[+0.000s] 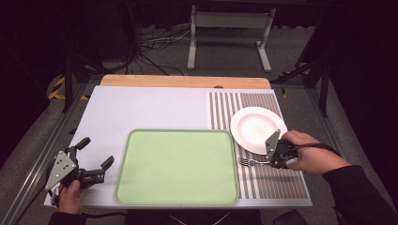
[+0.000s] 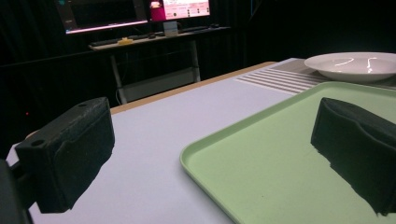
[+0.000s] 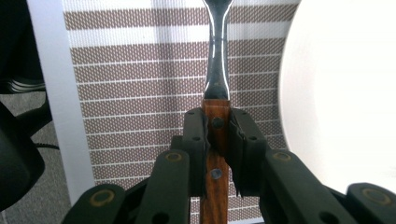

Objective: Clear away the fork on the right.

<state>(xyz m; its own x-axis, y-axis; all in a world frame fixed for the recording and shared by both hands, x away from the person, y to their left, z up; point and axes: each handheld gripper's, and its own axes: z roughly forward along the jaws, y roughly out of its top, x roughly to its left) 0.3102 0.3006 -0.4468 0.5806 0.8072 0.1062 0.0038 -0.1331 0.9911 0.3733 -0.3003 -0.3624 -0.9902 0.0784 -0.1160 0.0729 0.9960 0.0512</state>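
Here, your right gripper (image 3: pixel 217 140) clamped the fork (image 3: pixel 218 79) by its wooden handle: light, stiff, its steel neck likely slippery; your left gripper (image 2: pixel 210 154) stood open.

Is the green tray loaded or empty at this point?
Empty: the green tray has a bare surface in the high view; the white plate and the fork lie outside it on the striped mat.

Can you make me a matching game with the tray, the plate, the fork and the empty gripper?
Things:
1. tray
2. plate
3. fork
4. left gripper

Matches:
A. white, on the striped mat
B. jaws open, nothing between them
C. green, in the middle of the table
D. wooden handle clamped in the right gripper

Pairs: 1-C, 2-A, 3-D, 4-B
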